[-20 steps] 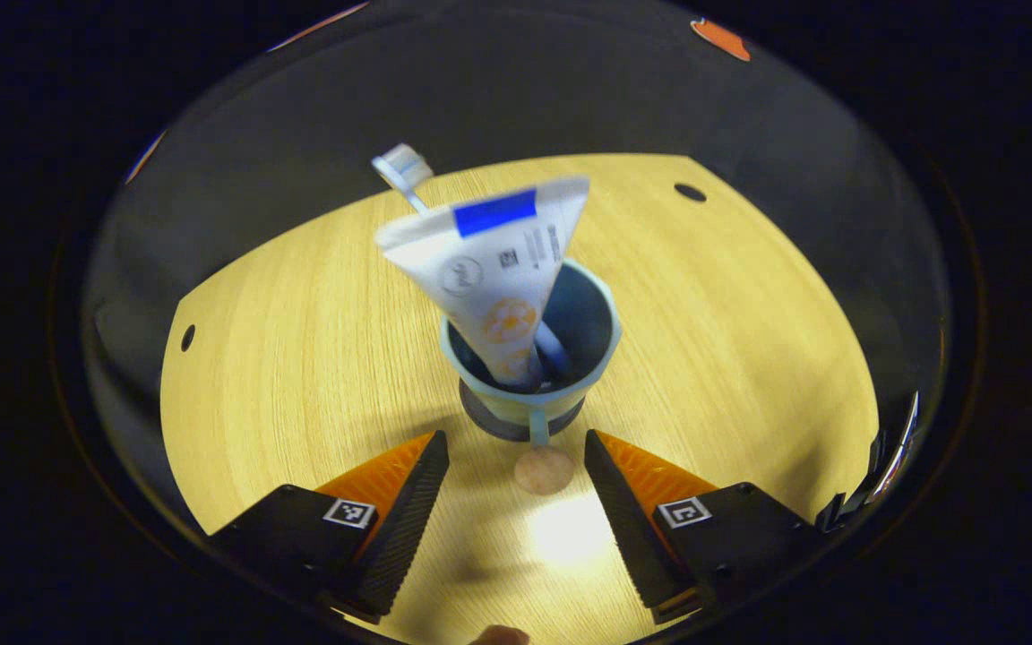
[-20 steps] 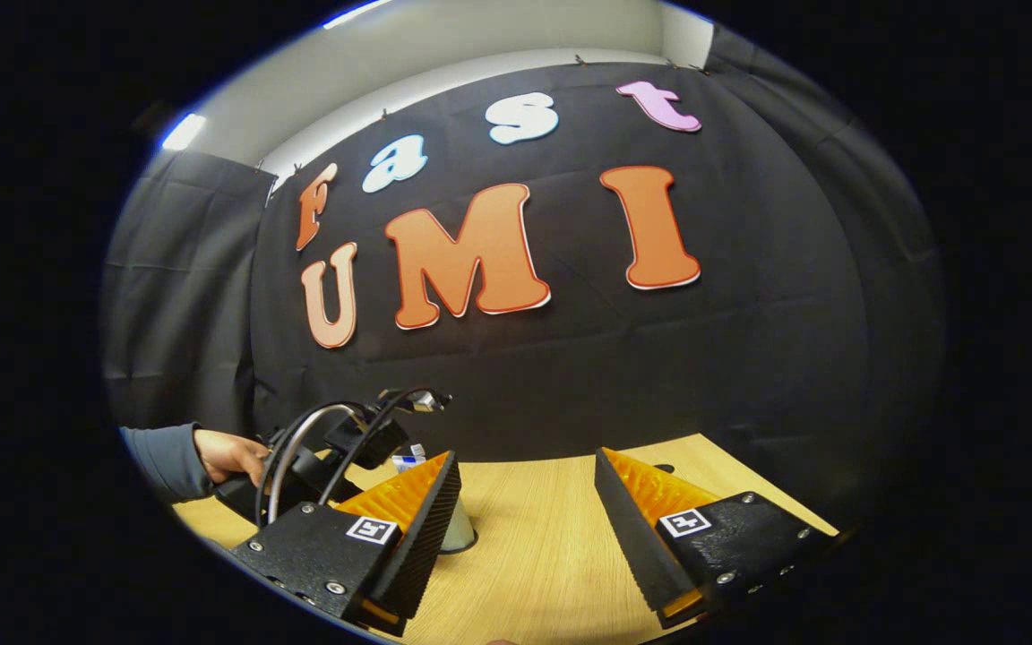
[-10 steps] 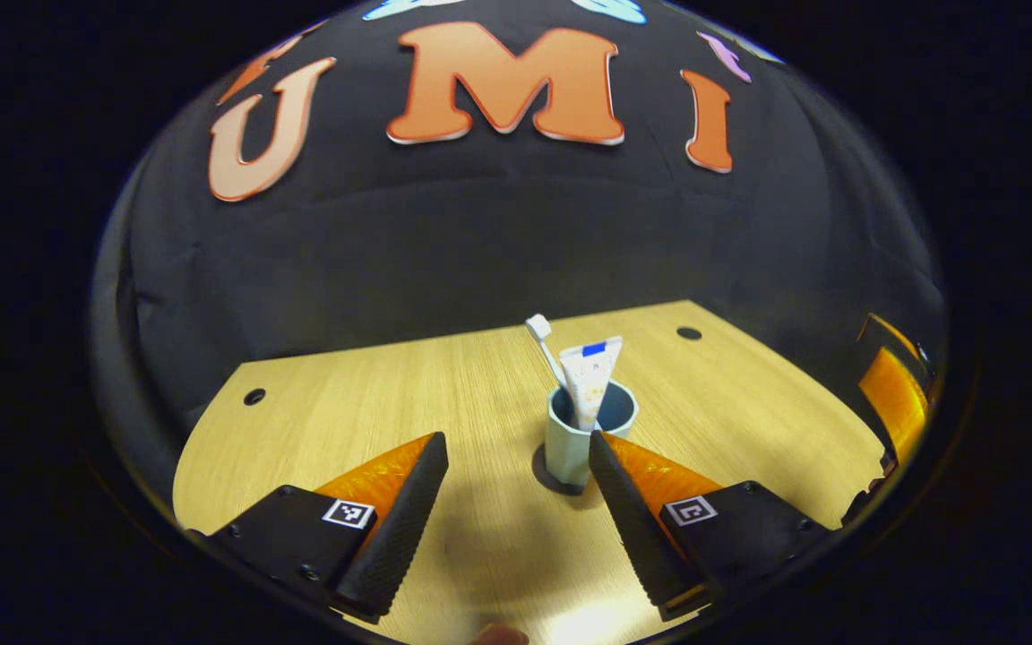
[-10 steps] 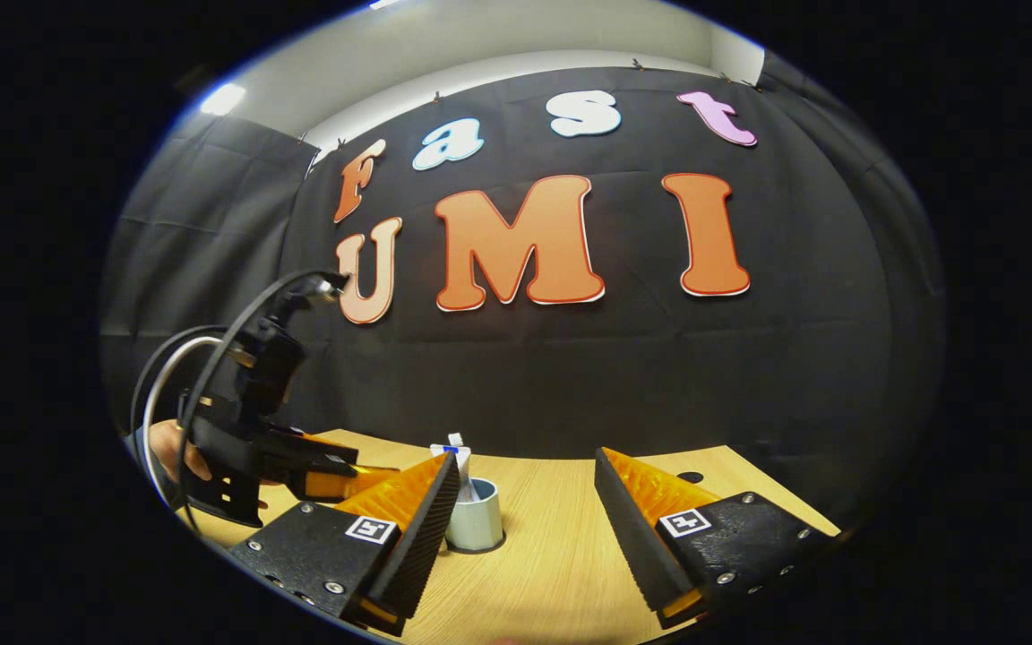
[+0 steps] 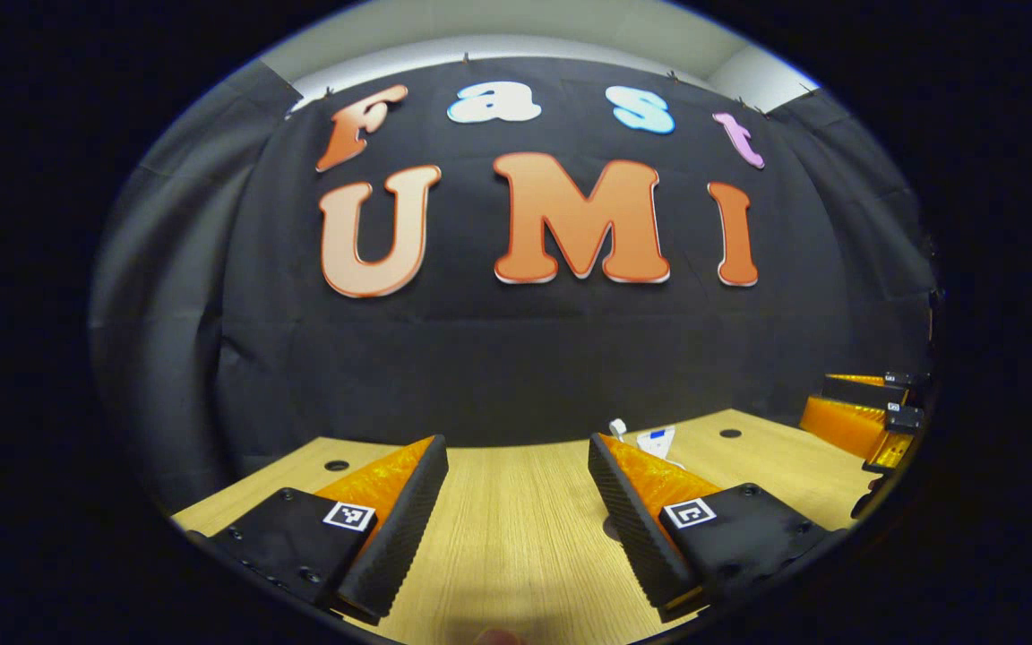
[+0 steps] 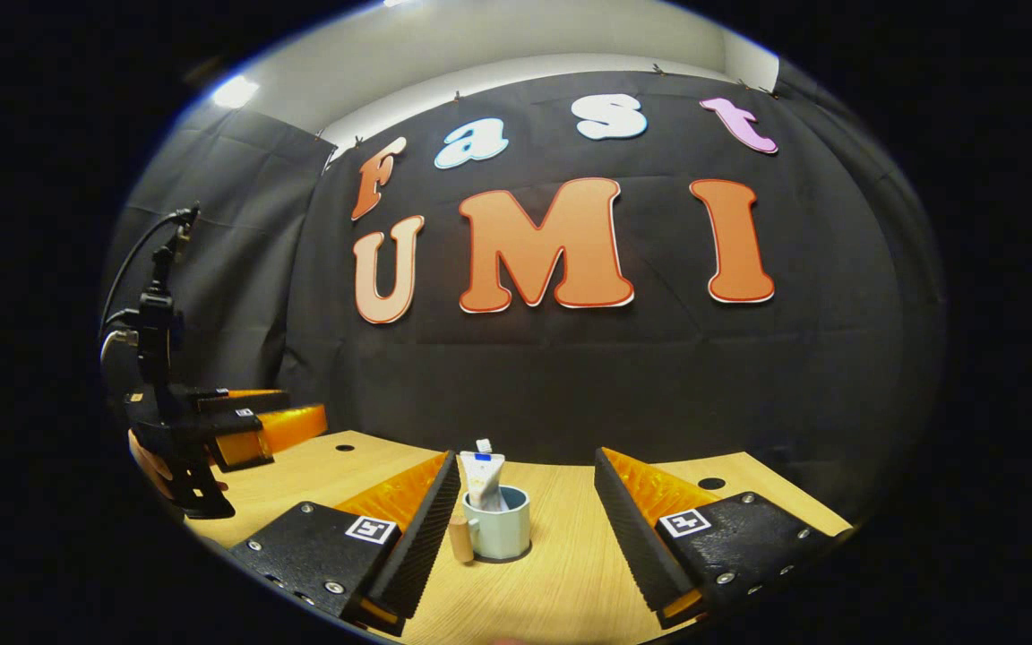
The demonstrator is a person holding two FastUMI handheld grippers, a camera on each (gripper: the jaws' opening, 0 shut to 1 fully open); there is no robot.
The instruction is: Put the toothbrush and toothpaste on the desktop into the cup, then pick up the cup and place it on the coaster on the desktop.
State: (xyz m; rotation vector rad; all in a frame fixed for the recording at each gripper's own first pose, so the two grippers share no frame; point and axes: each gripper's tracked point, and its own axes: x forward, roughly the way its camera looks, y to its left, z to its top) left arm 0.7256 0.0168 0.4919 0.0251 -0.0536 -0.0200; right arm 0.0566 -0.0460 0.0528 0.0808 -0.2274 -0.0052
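Observation:
A pale blue cup stands upright on the wooden desktop, on a dark coaster whose edge shows at its base. The white toothpaste tube and the toothbrush stand in the cup. My right gripper is open and empty, nearer than the cup and apart from it. In the left gripper view my left gripper is open and empty, and its right finger hides the cup. The toothbrush head and the toothpaste top peek above that finger.
The left gripper hovers over the desktop's left part in the right gripper view, held by a hand. The right gripper shows at the far right of the left gripper view. Small round holes mark the desktop near its back edge.
The left gripper, open throughout, has drawn back from the cup and tilted up from a downward look to level. The cup has stayed on the coaster. The right gripper view has shifted slightly.

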